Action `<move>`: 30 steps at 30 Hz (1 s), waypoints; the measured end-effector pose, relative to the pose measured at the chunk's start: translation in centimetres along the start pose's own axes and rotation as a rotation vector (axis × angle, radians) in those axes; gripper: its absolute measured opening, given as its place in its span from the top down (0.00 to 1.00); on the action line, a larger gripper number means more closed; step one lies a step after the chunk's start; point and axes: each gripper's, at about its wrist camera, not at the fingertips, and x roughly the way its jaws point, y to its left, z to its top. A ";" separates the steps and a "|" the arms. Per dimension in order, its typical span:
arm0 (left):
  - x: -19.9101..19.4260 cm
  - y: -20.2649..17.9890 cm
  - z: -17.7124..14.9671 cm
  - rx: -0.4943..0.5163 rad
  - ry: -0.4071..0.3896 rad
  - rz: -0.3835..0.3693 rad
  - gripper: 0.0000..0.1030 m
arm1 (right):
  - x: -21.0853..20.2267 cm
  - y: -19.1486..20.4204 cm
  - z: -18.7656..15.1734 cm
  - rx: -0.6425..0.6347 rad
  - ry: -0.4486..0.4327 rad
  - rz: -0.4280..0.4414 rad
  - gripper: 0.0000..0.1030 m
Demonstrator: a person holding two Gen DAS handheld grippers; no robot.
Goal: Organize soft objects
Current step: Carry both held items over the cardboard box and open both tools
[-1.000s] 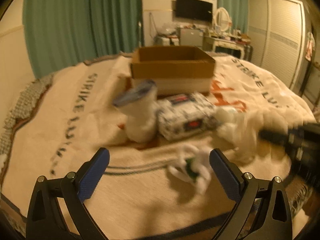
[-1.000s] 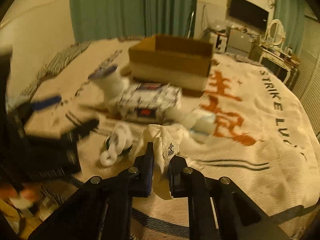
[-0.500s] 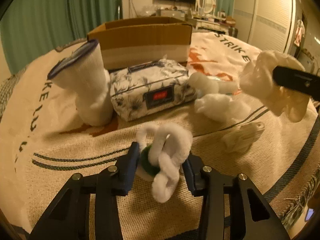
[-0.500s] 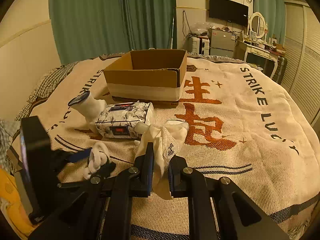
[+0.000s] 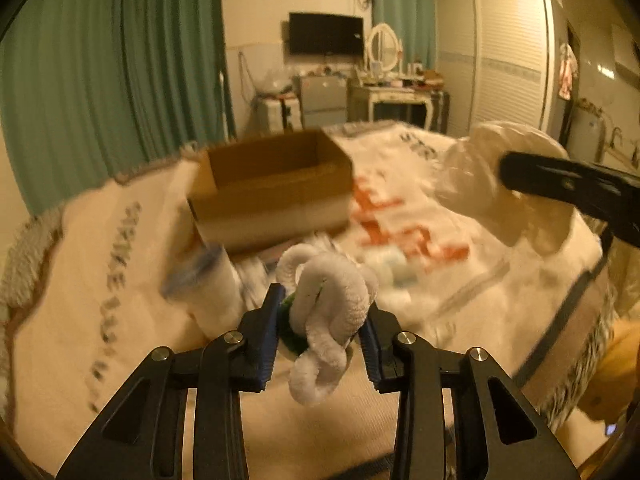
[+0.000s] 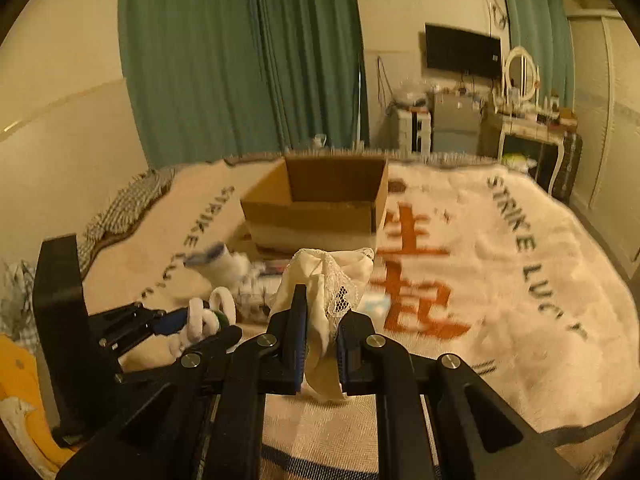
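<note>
My left gripper (image 5: 322, 320) is shut on a white fluffy looped toy with a green part (image 5: 332, 304) and holds it above the bed. My right gripper (image 6: 322, 330) is shut on a cream lace cloth (image 6: 324, 280), also lifted; the cloth shows at the right of the left wrist view (image 5: 504, 184). An open cardboard box (image 5: 272, 184) stands on the bed beyond both grippers; it also shows in the right wrist view (image 6: 320, 204). A white sock with a blue cuff (image 6: 220, 264) and a patterned tissue pack, blurred, lie in front of the box.
The bed is covered by a cream blanket (image 6: 500, 264) with orange characters and dark lettering. Green curtains (image 6: 240, 60) hang behind. A TV, mirror, dresser and wardrobe stand at the far right. The left gripper's body (image 6: 80, 332) is at the left of the right wrist view.
My left gripper closed on the white looped toy and lifted it off the blanket. My right gripper has risen with the lace cloth still in it.
</note>
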 end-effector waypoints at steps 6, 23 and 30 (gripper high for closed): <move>-0.7 3.2 7.5 -0.077 -0.083 -0.042 0.66 | -0.4 0.4 5.6 -0.018 -0.075 0.051 0.89; 18.4 11.4 15.3 -0.070 0.034 -0.026 0.65 | 23.7 -2.8 15.9 0.036 0.070 0.114 0.88; 21.8 12.7 16.2 -0.109 0.069 -0.025 0.35 | 29.5 -6.5 14.5 0.091 0.163 0.054 0.64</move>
